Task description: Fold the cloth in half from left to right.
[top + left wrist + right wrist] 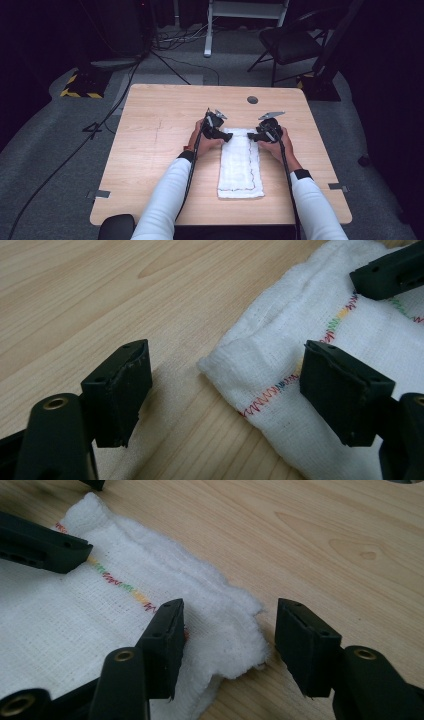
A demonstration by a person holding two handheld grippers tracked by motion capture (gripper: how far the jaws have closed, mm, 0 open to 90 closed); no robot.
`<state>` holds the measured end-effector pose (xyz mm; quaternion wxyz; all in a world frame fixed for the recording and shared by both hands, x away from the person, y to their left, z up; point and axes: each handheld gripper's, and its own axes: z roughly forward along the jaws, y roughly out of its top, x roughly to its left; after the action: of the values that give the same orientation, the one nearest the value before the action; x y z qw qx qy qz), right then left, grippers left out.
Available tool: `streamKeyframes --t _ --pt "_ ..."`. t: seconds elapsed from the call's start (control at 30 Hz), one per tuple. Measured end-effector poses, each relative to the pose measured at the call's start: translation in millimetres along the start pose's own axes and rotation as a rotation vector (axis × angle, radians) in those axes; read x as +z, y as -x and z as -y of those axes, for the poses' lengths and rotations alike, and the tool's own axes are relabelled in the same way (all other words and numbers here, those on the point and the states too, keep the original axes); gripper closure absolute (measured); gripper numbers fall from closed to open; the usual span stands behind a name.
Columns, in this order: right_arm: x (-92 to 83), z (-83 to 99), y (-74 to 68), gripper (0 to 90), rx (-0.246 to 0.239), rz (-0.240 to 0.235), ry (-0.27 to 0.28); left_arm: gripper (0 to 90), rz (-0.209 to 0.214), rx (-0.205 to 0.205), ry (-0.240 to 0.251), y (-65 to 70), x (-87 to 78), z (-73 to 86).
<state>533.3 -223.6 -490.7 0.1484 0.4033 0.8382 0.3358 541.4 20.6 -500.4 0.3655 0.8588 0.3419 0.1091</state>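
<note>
A folded white cloth (241,165) with a multicoloured zigzag stitch lies lengthwise on the wooden table (160,115). My left gripper (229,136) is at its far left corner and my right gripper (251,136) at its far right corner. In the left gripper view the left gripper (225,390) stands open, one jaw over bare wood and the other over the cloth (280,350), with the corner between them. In the right gripper view the right gripper (232,645) is open astride the fluffy corner of the cloth (220,630). Neither gripper's pads press on the fabric.
A round cable hole (252,99) sits near the table's far edge. Beyond the table a black chair (290,42), a white frame leg (207,30), a yellow-black striped base (82,85) and cables lie on the grey floor. Tape marks (101,193) flag the near table edges.
</note>
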Motion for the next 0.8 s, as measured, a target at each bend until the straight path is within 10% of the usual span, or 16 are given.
streamKeyframes --t 0.43,0.8 --pt "-0.2 -4.9 -6.8 80.1 -0.027 -0.067 -0.025 76.2 0.134 0.037 -0.015 -3.9 -4.0 -3.1" --pt "-0.5 -18.9 -14.7 82.5 -0.061 0.001 0.055 81.2 0.014 0.052 0.033 -9.8 -11.8 -10.1"
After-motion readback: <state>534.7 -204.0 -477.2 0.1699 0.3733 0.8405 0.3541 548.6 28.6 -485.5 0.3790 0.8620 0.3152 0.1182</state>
